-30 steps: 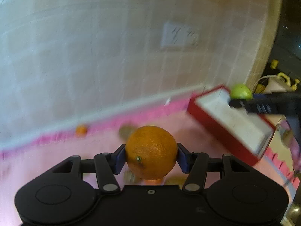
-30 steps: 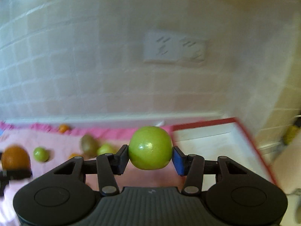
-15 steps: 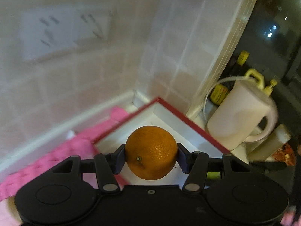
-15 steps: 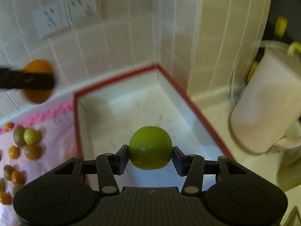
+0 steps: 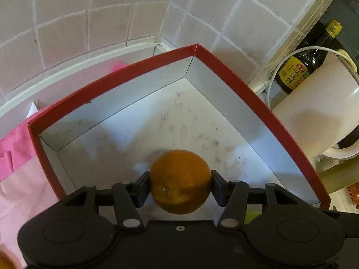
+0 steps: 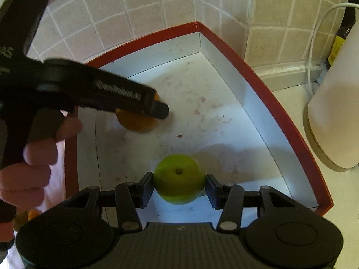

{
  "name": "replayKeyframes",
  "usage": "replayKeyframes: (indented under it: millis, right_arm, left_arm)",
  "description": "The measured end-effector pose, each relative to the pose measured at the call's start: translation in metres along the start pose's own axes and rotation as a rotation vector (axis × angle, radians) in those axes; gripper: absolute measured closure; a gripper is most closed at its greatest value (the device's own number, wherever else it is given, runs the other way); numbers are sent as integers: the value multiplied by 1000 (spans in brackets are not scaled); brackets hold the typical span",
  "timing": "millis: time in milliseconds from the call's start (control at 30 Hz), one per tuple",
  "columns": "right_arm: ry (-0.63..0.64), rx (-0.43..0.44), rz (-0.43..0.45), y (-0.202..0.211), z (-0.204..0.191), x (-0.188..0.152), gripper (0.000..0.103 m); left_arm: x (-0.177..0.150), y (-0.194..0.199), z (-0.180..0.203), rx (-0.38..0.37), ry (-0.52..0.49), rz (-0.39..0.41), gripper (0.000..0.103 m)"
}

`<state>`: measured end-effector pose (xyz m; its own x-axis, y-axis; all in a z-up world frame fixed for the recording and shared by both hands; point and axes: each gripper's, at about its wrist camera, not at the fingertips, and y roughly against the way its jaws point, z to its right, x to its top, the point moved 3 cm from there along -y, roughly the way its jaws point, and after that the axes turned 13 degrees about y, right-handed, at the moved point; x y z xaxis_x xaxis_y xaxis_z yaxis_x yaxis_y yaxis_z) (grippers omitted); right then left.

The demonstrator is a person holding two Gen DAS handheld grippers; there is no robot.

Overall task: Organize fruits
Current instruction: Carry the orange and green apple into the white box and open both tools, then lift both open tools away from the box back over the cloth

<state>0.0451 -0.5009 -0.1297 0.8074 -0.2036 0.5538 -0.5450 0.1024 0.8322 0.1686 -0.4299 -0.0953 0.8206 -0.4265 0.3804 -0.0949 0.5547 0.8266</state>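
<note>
Beige wall tiles back a red-rimmed, white-lined cardboard box (image 5: pixel 235 76) filling both frames. Left gripper (image 5: pixel 180 182) clamps a round orange (image 5: pixel 180 181) at lower centre; right gripper (image 6: pixel 179 182) clamps a green apple (image 6: pixel 178 179) over the box floor.

White kettle (image 5: pixel 318 114) beside sauce bottle (image 5: pixel 300 67).
</note>
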Motion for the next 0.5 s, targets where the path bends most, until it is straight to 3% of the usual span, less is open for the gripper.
replayKeyframes:
  millis: [167, 233, 367, 500]
  right_arm:
    - [5, -11, 13, 14, -2, 3, 50]
    - [19, -25, 22, 26, -4, 3, 42]
    - [19, -40, 82, 56, -3, 4, 40]
    - [-7, -67, 145, 90, 0, 5, 37]
  left_arm:
    - [2, -1, 0, -10, 11, -13, 37]
    - [2, 2, 1, -16, 11, -14, 35]
    - [-5, 34, 2, -24, -11, 31, 31]
    - [-7, 90, -5, -98, -6, 122, 25]
